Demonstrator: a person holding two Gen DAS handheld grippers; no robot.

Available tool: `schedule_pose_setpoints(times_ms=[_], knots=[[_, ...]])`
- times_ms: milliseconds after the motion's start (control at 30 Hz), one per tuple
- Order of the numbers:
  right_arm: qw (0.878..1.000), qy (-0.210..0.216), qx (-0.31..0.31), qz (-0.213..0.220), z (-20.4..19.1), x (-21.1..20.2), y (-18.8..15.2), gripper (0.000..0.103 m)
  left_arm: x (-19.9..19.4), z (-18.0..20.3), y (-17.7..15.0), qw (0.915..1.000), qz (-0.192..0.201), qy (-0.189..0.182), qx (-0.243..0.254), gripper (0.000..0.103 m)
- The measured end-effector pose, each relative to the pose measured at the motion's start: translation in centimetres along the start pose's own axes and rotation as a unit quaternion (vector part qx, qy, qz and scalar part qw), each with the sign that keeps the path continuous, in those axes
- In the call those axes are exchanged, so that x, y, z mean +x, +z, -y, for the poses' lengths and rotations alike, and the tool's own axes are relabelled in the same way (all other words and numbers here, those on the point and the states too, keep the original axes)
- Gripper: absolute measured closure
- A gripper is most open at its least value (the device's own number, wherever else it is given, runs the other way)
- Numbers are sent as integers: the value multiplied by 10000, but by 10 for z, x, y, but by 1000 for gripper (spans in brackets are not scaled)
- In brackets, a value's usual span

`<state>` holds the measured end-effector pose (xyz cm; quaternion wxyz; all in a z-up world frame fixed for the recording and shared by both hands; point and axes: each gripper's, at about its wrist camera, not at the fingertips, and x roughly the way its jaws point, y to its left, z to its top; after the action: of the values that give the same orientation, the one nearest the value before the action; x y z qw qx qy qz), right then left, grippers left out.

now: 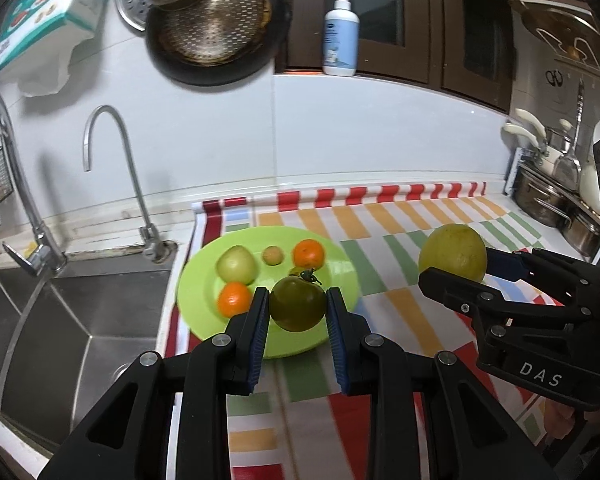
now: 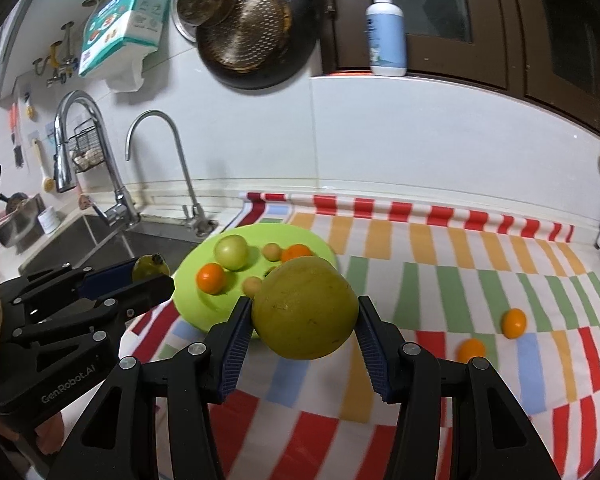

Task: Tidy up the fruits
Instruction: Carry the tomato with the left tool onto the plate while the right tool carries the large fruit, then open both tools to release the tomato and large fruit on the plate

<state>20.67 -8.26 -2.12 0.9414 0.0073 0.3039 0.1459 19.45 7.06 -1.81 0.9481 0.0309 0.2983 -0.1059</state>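
Observation:
A lime-green plate (image 1: 340, 276) (image 2: 204, 308) lies on the striped cloth beside the sink. On it are a pale green fruit (image 1: 236, 265) (image 2: 231, 252), two oranges (image 1: 308, 254) (image 1: 233, 299), and small tan fruits (image 1: 273, 256) (image 2: 253, 286). My left gripper (image 1: 298, 304) (image 2: 152, 272) is shut on a dark green tomato (image 1: 298, 303) above the plate's near edge. My right gripper (image 2: 304, 320) (image 1: 456, 268) is shut on a large yellow-green fruit (image 2: 305, 313) (image 1: 453, 253), held right of the plate. Two small oranges (image 2: 514, 323) (image 2: 471, 350) lie on the cloth at right.
A steel sink (image 1: 60, 320) with two taps (image 1: 112, 168) lies left of the plate. Pans (image 1: 208, 20) hang on the tiled wall. A pump bottle (image 1: 341, 32) stands on the sill. Steel pots (image 1: 552, 200) stand at far right.

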Motion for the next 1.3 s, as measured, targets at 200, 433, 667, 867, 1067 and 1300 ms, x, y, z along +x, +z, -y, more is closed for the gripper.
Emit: schedule_pose_setpoints(times_ms=[200,433,667,867,1067,1300], knots=[[9998,171,-99,-27,-19,14,6,51,2,-20,-2,9998,-54,148,-84,74],[9992,311,-238,-74,-34,33,15,51,15,-33,-4,9996,-179,166,-150,74],[9983,407,-350,-215,-38,58,23,51,41,-40,-7,9988,-415,103,-233,74],[9971,495,-367,-449,-36,87,26,51,66,-42,-10,9976,-646,47,-264,74],[9958,515,-267,-709,-28,112,20,51,90,-42,-12,9962,-844,-14,-219,74],[9942,483,-230,-933,-18,135,15,51,111,-43,-16,9943,-1041,-83,-223,74]])
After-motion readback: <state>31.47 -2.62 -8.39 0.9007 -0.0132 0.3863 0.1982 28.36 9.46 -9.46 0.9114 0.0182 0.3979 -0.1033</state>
